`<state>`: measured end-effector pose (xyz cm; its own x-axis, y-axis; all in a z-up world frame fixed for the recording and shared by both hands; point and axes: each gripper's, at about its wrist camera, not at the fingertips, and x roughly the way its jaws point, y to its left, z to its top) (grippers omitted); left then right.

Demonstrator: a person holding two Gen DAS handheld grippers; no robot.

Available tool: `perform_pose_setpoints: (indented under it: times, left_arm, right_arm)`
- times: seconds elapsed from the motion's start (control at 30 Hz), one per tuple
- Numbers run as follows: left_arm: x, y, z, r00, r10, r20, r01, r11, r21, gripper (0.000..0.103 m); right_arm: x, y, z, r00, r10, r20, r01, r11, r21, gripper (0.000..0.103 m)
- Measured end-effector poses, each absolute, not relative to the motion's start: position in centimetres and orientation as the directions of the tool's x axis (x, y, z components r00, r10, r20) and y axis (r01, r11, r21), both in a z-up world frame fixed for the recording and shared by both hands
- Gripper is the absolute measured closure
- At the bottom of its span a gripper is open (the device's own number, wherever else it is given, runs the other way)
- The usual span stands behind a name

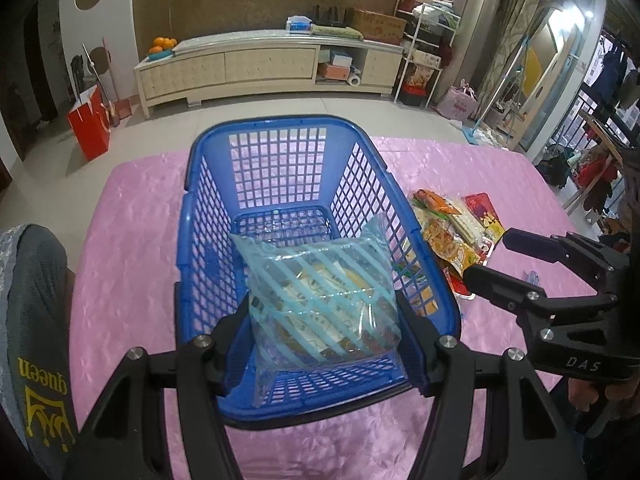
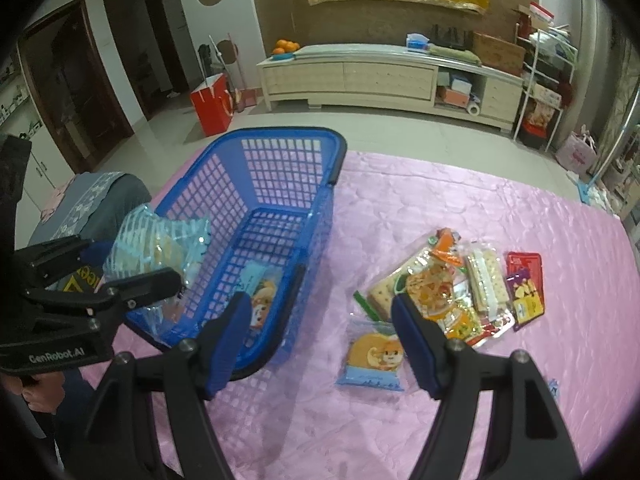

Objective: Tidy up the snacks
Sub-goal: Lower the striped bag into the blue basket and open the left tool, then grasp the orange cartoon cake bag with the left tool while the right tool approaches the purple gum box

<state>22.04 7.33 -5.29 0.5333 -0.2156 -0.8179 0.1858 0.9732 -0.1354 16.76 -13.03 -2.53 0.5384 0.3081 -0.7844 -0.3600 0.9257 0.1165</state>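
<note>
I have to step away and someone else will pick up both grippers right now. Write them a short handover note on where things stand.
Left gripper: shut on a blue-striped clear snack bag, held over the near end of the blue basket.
Right gripper: open, empty, hanging above the pink tablecloth just right of the basket.
Done: one small cartoon-print packet already lies on the basket floor.
Left: release the striped bag into the basket, then move over the blue cookie packet between the right gripper's fingers and the pile of mixed snacks behind it.
</note>
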Motion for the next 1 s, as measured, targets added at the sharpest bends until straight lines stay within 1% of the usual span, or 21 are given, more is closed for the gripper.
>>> perform_pose_setpoints:
  times: [0.33, 0.4, 0.43, 0.7, 1.0]
  left_arm:
    - [23.1, 6.6, -5.7, 0.523, -0.224, -0.822, 0.204, 0.97, -0.134, 0.04]
    - [22.9, 6.4, -5.6, 0.543, -0.199, -0.815, 0.202, 0.974, -0.103, 0.036]
    - [22.9, 6.3, -5.6, 0.548, -0.186, -0.815, 0.198, 0.976, -0.09, 0.035]
    - [21.9, 6.9, -4.5, 0.559, -0.192, -0.807, 0.186, 0.977, -0.103, 0.035]
    - [19.9, 5.5, -2.6, 0.579, -0.19, -0.792, 0.206, 0.975, -0.084, 0.035]
  right_arm:
    - [17.3, -13.5, -2.6, 0.538, 0.304, -0.786, -0.354, 0.928, 0.116, 0.027]
    - [17.3, -13.4, -2.6, 0.545, 0.292, -0.786, -0.357, 0.929, 0.098, 0.027]
    - [17.3, -13.4, -2.6, 0.545, 0.292, -0.786, -0.358, 0.929, 0.097, 0.027]
    - [17.1, -14.0, -2.5, 0.528, 0.315, -0.788, -0.35, 0.927, 0.135, 0.027]
    - [15.5, -15.3, -0.9, 0.545, 0.334, -0.769, -0.345, 0.925, 0.157, 0.027]
